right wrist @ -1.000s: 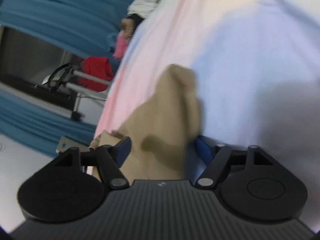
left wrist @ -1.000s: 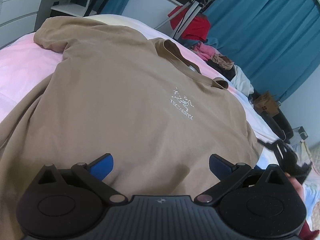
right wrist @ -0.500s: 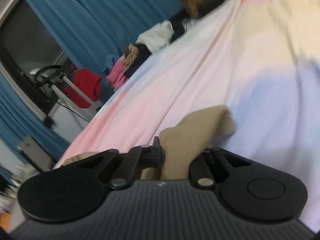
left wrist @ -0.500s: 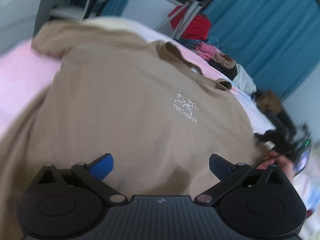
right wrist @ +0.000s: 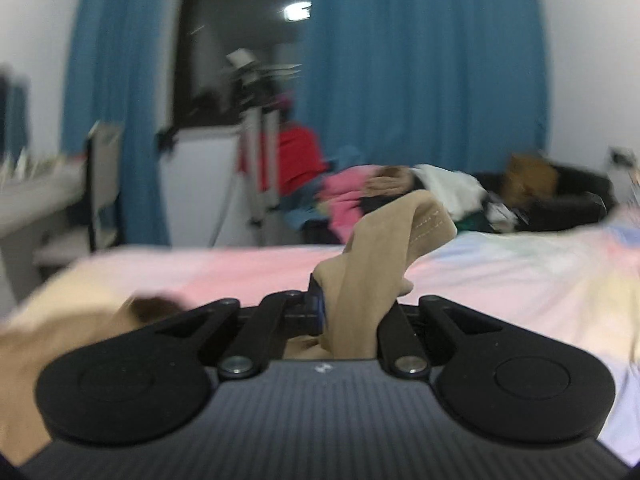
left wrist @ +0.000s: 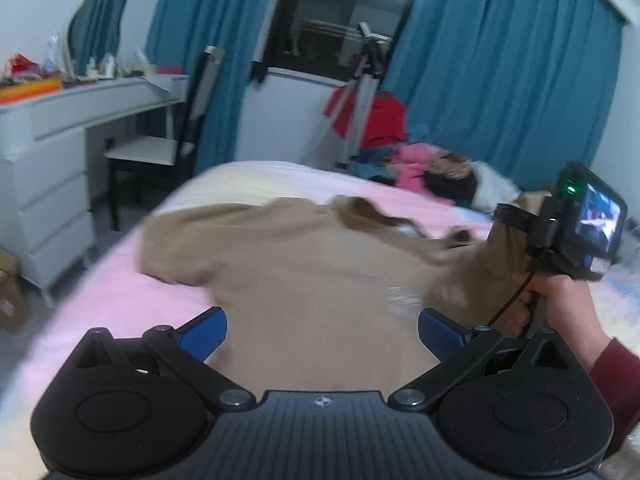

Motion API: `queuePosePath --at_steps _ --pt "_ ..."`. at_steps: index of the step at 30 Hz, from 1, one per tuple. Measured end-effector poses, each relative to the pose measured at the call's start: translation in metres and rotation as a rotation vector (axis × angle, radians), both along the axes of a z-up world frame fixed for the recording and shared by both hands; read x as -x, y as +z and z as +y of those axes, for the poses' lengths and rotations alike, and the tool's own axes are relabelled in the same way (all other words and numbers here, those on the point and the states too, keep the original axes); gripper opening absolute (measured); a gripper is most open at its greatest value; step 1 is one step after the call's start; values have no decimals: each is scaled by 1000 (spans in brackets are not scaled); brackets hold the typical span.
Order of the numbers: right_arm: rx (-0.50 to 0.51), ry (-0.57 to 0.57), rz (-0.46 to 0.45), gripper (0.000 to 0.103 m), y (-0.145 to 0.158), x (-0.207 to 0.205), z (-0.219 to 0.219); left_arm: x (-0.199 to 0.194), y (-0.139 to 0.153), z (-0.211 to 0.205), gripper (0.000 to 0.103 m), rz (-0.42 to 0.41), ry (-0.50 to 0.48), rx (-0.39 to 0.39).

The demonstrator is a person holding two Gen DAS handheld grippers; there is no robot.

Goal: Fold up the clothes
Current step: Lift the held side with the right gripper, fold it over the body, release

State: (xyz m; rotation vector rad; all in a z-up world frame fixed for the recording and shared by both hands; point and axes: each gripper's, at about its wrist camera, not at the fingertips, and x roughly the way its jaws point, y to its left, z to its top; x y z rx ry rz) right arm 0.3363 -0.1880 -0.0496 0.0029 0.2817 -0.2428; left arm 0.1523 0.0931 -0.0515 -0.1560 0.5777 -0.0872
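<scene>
Tan t-shirt (left wrist: pixel 312 280) lies spread on the bed (left wrist: pixel 120 304), whose sheet is pastel pink, blue and yellow. The shirt fills the middle of the left wrist view, one sleeve (left wrist: pixel 176 240) flat toward 10 o'clock, the collar (left wrist: pixel 368 216) at about 1 o'clock.

Left tool (left wrist: pixel 322 326) hangs over the shirt's lower body with its blue pads wide apart and nothing between them.

Right tool (right wrist: pixel 352 312) has its jaws clamped tight on a bunch of the shirt's other sleeve (right wrist: pixel 384 248). The fabric stands up out of the pinch and folds over at 12 o'clock, stitched hem showing. In the left wrist view this tool (left wrist: pixel 560 236) sits at 3 o'clock, held by a hand (left wrist: pixel 556 304) in a dark red cuff, with the lifted fabric hanging off it above the shirt's chest area. Blurred there, so probably clear of the bed.

Behind the bed: teal curtains (left wrist: pixel 500 92), a dark window (left wrist: pixel 340 20), a tripod (left wrist: pixel 360 92) with red cloth, and a pile of clothes (right wrist: pixel 392 196) at the bed's far edge. White dresser (left wrist: pixel 44 184) and a chair (left wrist: pixel 160 148) at 9 o'clock.
</scene>
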Motion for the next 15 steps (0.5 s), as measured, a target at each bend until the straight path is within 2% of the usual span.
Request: queuePosePath --at_steps 2,4,6,7,8,10,11,15 --pt "42 26 55 9 -17 -15 28 -6 -6 11 103 31 45 -27" --pt "39 49 127 10 -37 -30 40 -10 -12 15 103 58 33 -21" --pt "-23 96 225 12 -53 -47 38 -15 -17 14 103 70 16 -13" --pt "-65 119 254 17 -56 -53 38 -17 -20 13 103 73 10 -12" --pt "-108 147 278 26 -60 -55 33 -20 -23 11 103 79 2 -15" --pt "-120 188 269 77 -57 -46 34 -23 -31 1 103 95 -7 -30" --pt "-114 203 253 82 -54 -40 32 -23 -34 -3 103 98 -13 -33" --pt "-115 279 175 83 -18 13 26 -19 -37 -12 103 92 -43 -30"
